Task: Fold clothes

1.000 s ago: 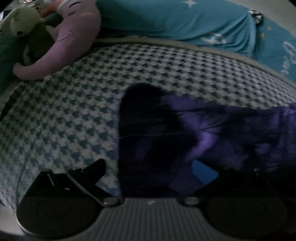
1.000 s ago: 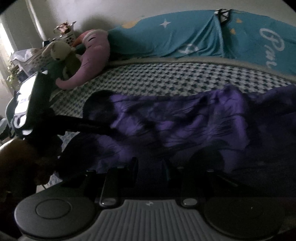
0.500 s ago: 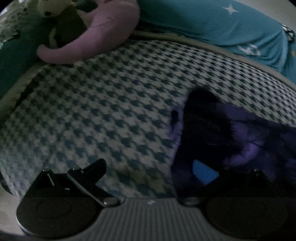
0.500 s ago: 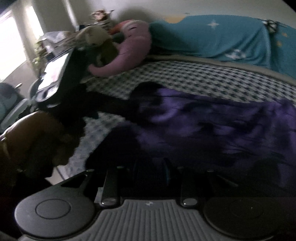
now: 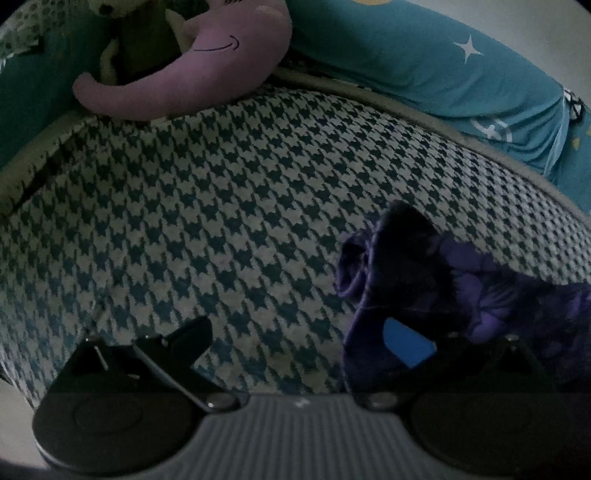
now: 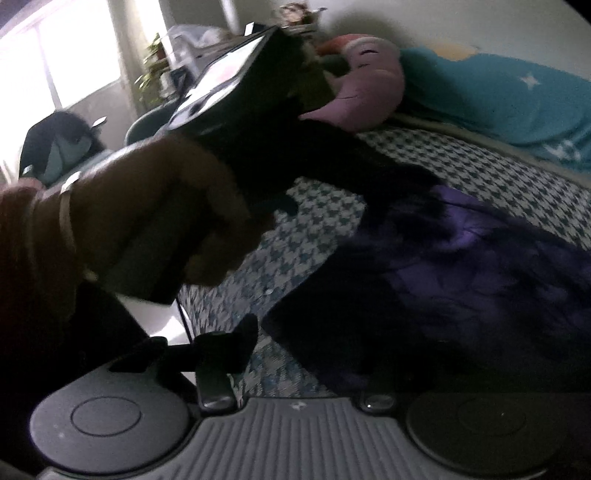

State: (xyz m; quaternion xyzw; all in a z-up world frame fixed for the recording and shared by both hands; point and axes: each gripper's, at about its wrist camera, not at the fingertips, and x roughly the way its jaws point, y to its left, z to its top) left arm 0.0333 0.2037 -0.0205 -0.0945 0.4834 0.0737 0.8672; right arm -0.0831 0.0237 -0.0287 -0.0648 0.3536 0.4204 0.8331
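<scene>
A dark purple garment [image 6: 480,280] lies spread on the houndstooth bed cover [image 5: 221,221]. In the left wrist view its bunched corner [image 5: 399,266] drapes over my left gripper's right finger, whose blue pad [image 5: 404,341] shows. My left gripper [image 5: 295,332] stands wide open, its left finger [image 5: 184,339] over bare cover. My right gripper [image 6: 306,350] is open too; its left finger [image 6: 229,343] is beside the garment's near edge, its right finger hidden under the dark cloth. The left hand and its gripper body [image 6: 229,110] fill the right wrist view's left side.
A purple plush toy [image 5: 192,70] and a pale stuffed animal [image 5: 122,33] lie at the head of the bed. A teal blanket with stars [image 5: 443,74] runs along the far side. A window [image 6: 74,55], plants and a chair stand beyond the bed's left edge.
Both grippers swung left. The left gripper let go of the garment corner, which slid toward its right finger. The right gripper's fingers have opened at the garment's near edge.
</scene>
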